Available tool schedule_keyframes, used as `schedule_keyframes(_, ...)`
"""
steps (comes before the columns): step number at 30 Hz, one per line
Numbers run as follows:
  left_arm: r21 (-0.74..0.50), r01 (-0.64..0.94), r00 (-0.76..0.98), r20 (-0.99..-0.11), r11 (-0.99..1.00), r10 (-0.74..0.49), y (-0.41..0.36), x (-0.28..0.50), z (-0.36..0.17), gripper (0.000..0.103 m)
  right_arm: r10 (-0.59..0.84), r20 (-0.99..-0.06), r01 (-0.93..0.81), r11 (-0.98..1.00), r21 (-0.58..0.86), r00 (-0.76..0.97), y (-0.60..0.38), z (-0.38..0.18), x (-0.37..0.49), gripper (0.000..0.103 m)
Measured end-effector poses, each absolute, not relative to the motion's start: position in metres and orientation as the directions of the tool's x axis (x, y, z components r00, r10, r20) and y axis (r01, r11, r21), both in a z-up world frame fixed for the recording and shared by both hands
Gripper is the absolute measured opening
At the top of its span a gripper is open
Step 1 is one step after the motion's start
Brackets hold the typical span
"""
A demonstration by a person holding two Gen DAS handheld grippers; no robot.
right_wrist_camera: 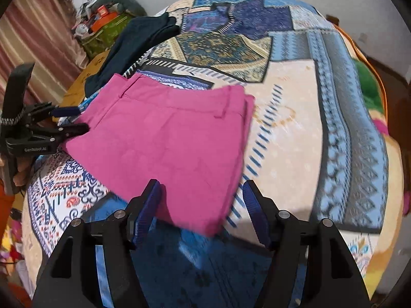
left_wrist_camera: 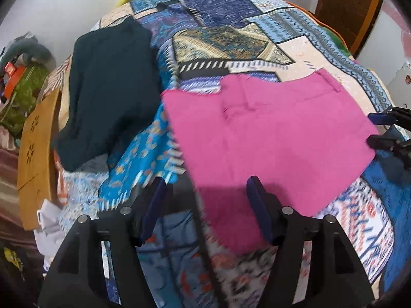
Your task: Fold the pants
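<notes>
At the far left, beyond the bed's edge, sits a green patterned bag (left_wrist_camera: 24,95) with an orange box (left_wrist_camera: 14,74) on top, and nearer, a tan wooden panel (left_wrist_camera: 38,154) with flower-shaped cut-outs stands against the bed. On the left part of the patchwork bedspread (left_wrist_camera: 231,38) lies a dark teal garment (left_wrist_camera: 110,95), folded into a block, just beside the pink pants without clearly touching them.

The left gripper (left_wrist_camera: 205,187) hangs above the near left corner of the pink pants (left_wrist_camera: 269,133); its blue-padded jaws stand apart, with that corner of cloth below the gap and neither pad pressing on it.

The pants lie folded flat in the middle of the bedspread, waistband and belt loop toward the far right, the legs doubled under into a rough rectangle.

The right gripper (right_wrist_camera: 201,187) hovers over the near right corner of the pants (right_wrist_camera: 174,138); its jaws are likewise apart, the cloth's corner lying under the gap, ungripped. In this view the left gripper (right_wrist_camera: 69,119) shows at the pants' left edge, held by a hand (right_wrist_camera: 21,174).

At the far right a brown wooden door (left_wrist_camera: 346,10) stands by the wall.
</notes>
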State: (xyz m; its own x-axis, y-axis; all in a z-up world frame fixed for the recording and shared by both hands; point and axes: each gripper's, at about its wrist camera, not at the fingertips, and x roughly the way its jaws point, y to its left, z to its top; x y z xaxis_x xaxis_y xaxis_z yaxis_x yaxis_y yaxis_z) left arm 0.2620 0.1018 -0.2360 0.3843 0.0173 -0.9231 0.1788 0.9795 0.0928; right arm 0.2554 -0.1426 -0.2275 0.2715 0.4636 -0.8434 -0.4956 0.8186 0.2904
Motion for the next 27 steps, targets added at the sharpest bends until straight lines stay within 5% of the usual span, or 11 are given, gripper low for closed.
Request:
schedule_keyframes(8, 0.067, 0.12, 0.382, -0.924, 0.99, 0.016, 0.127, 0.253, -0.226, 0.066, 0.445, -0.854, -0.485, 0.829, 0.279, 0.269, -0.153, -0.223, 0.252, 0.063)
schedule_keyframes(16, -0.065, 0.037, 0.392, -0.917, 0.997, -0.074, 0.14, 0.28, -0.222, 0.066, 0.452, -0.819, -0.419, 0.859, 0.294, 0.353, -0.159, -0.213, 0.281, 0.063)
schedule_keyframes(27, -0.223, 0.006, 0.303, -0.929, 0.975, -0.215, 0.135, 0.322, -0.253, 0.064, 0.515, -0.82, -0.369, 0.834, 0.412, 0.249, -0.144, -0.249, 0.319, 0.063)
